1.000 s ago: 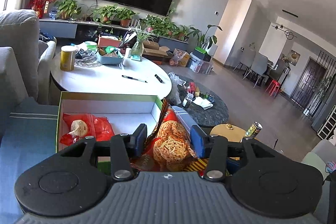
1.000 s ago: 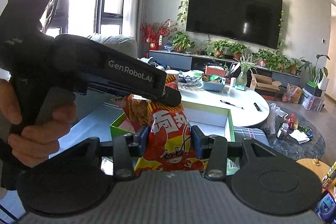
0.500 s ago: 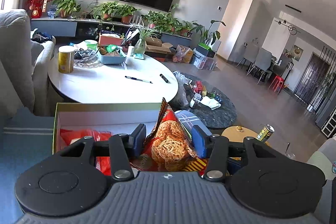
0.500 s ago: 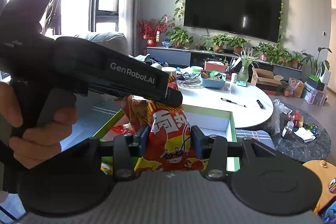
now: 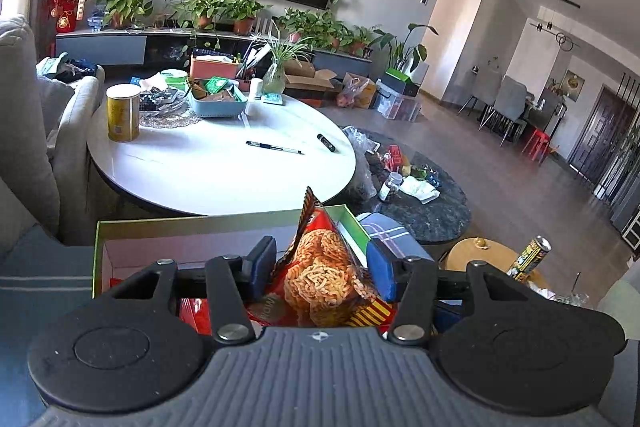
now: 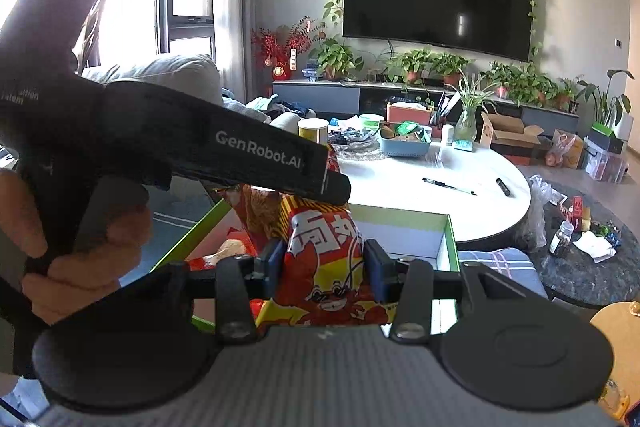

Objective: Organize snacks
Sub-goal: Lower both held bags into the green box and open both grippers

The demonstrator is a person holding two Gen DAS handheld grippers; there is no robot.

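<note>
My left gripper is shut on a red noodle-snack bag, held over the near edge of a green-rimmed open box. My right gripper is shut on a red and yellow snack bag with white characters, held above the same box. The left gripper's black body crosses the right wrist view just above that bag. Red snack packets lie in the box's left part, mostly hidden.
A white round table beyond the box holds a yellow can, a blue tray, a pen and a marker. A grey sofa is on the left. A dark low table with clutter is on the right.
Both grippers, still holding their bags, have moved forward and slightly up over the box. More of the box's inside is now hidden behind the left gripper.
</note>
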